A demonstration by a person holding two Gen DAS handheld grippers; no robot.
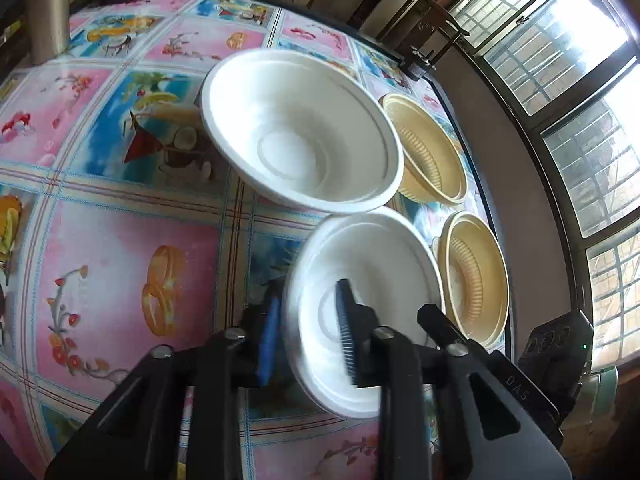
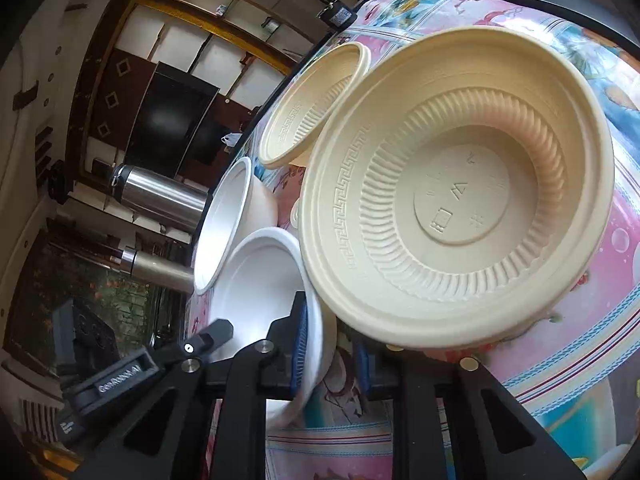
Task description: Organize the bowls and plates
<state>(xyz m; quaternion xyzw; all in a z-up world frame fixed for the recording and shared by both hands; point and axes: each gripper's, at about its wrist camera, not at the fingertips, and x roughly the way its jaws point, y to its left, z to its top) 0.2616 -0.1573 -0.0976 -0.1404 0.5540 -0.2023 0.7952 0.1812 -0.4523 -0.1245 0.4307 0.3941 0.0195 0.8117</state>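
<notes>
Left wrist view: left gripper [image 1: 308, 336] pinched the rim of the small white bowl [image 1: 372, 280], tilted off the table [image 1: 112, 240], probably to nest it into the large white bowl [image 1: 300, 128]. Right gripper [image 2: 332, 352] straddled that same rim unclamped; two cream bowls [image 2: 460, 196] sat nearby.

The left wrist camera is looking forward and down along its fingers from close above the patterned tablecloth [image 1: 112, 248], facing the barred window [image 1: 580, 92] at its right. The right wrist camera is sitting lower and nearer, rolled sideways (the room's shelving is appearing tilted), facing the room. Both views are sharing the near white bowl [image 1: 372, 280] [image 2: 264, 280], the far white bowl [image 1: 304, 132] [image 2: 224, 224] and two beige bowls [image 1: 432, 148] [image 2: 460, 192].
</notes>
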